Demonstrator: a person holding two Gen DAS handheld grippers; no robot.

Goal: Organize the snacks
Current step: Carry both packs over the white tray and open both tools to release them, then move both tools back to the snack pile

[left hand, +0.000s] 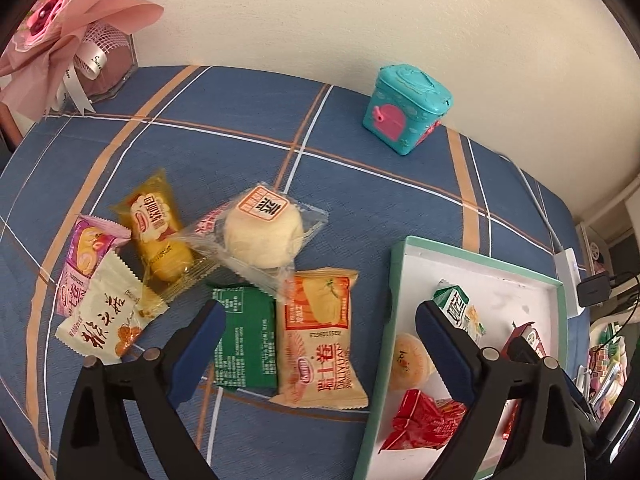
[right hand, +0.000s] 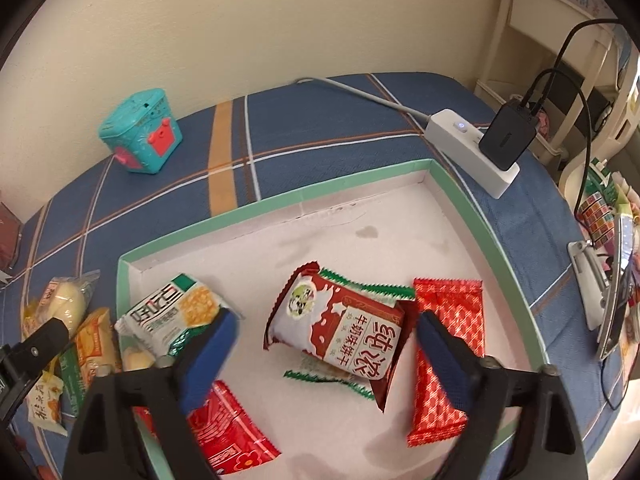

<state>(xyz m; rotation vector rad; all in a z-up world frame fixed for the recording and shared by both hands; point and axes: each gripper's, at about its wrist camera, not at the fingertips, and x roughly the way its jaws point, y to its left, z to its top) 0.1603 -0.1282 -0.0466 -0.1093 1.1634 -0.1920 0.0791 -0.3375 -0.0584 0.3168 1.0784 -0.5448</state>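
The right gripper (right hand: 324, 334) hangs spread wide, released, over the red milk-biscuit packet (right hand: 340, 332) lying between its pads in the green-rimmed tray (right hand: 280, 200). The left gripper (left hand: 320, 320), likewise released, straddles the green packet (left hand: 244, 344) and orange roll packet (left hand: 320, 340) on the blue cloth (left hand: 240, 128).

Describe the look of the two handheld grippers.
Both look alike. The left gripper and right gripper each have two matte black plastic fingers with triangular cut-outs, a round silver screw head on each, and dark blue pads lining the inner faces. No cables, sleeves or markings show.
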